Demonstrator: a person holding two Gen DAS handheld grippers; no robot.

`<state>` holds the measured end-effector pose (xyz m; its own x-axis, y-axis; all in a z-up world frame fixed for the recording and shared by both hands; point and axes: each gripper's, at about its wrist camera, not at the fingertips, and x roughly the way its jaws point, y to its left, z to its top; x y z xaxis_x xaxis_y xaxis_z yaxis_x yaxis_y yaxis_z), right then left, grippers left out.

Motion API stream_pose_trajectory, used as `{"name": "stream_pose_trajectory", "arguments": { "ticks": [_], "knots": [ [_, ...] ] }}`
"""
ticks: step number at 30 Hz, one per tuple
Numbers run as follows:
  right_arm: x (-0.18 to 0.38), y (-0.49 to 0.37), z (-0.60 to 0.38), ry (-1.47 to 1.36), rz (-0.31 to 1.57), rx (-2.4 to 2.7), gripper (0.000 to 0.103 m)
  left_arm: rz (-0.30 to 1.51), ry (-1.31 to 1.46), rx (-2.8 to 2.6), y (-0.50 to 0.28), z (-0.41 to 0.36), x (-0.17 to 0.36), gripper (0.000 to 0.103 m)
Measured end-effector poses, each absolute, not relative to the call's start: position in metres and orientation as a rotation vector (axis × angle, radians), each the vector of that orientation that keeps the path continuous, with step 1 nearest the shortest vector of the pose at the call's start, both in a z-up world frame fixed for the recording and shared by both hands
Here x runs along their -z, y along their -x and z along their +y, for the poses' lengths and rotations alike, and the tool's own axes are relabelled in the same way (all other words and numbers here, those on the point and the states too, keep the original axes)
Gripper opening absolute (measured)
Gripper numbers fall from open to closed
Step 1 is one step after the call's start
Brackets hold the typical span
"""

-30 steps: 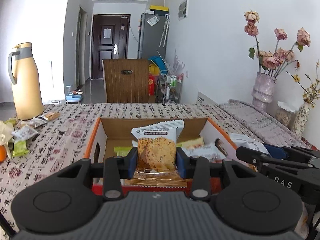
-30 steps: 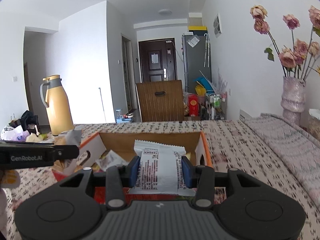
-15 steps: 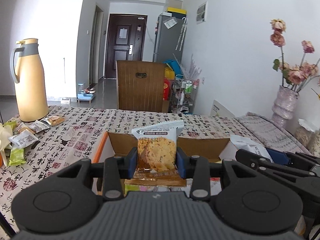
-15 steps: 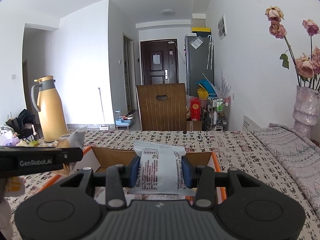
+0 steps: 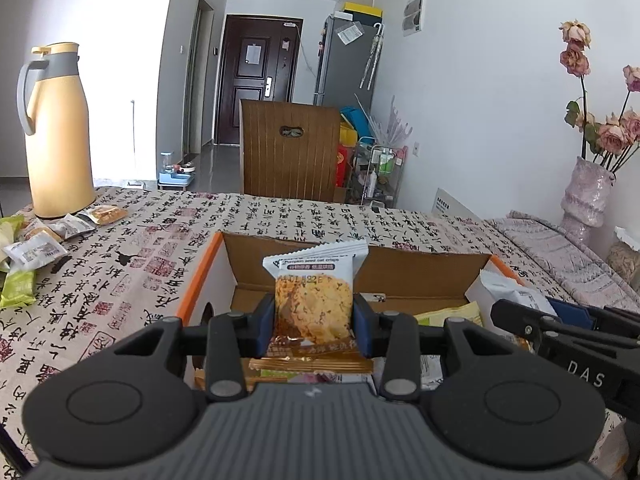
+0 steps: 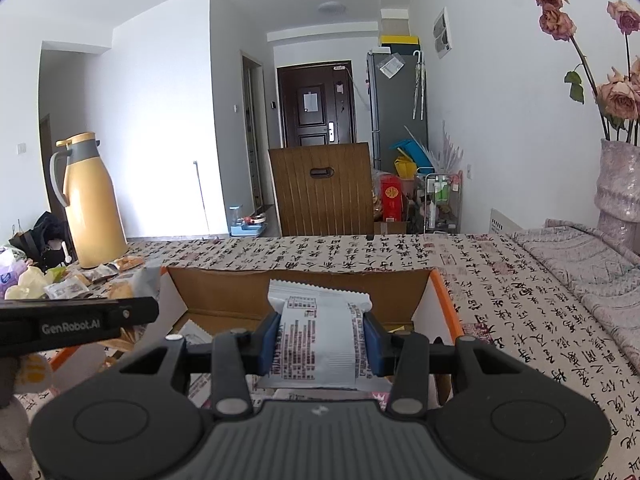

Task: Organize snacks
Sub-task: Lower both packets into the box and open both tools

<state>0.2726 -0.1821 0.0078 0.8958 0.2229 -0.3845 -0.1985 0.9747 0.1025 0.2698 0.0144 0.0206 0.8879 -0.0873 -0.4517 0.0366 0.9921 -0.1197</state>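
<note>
Thermos, loose snacks beside box

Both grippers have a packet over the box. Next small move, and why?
Probably lower both a little into the cardboard box, then open. The left gripper is shut on the oat crisp packet and the right gripper on the white packet, both above the box's open top.

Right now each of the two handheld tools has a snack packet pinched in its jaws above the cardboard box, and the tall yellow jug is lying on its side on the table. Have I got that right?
Nearly. The yellow jug is not lying down: it stands upright on the table, as the left wrist view shows. The rest holds: the left gripper pinches a crisp packet and the right gripper a white packet, both above the cardboard box.
</note>
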Motion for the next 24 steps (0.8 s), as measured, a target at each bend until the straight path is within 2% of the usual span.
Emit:
{"name": "stream_pose_trajectory", "arguments": {
  "ticks": [3, 4, 5, 6, 7, 8, 24],
  "knots": [
    [-0.007, -0.271, -0.181, -0.063, 0.411, -0.224, 0.045, 0.466, 0.122, 0.062, -0.268, 0.017, -0.021, 0.041],
    [-0.006, -0.271, -0.183, -0.07, 0.41, -0.223, 0.051, 0.457, 0.127, 0.054, -0.266, 0.018, -0.022, 0.046],
    [-0.007, -0.271, -0.184, -0.076, 0.411, -0.223, 0.065, 0.445, 0.132, 0.051, -0.264, 0.019, -0.023, 0.058],
    [-0.007, -0.271, -0.186, -0.083, 0.407, -0.218, 0.074, 0.432, 0.139, 0.044, -0.262, 0.02, -0.025, 0.067],
    [-0.008, -0.27, -0.187, -0.089, 0.401, -0.212, 0.095, 0.42, 0.142, 0.028, -0.259, 0.02, -0.026, 0.092],
    [-0.008, -0.27, -0.189, -0.095, 0.395, -0.206, 0.103, 0.402, 0.141, 0.005, -0.257, 0.02, -0.027, 0.103],
    [-0.015, -0.268, -0.196, -0.113, 0.38, -0.174, 0.103, 0.374, 0.159, -0.023, -0.248, 0.019, -0.04, 0.103]
  ]
}}
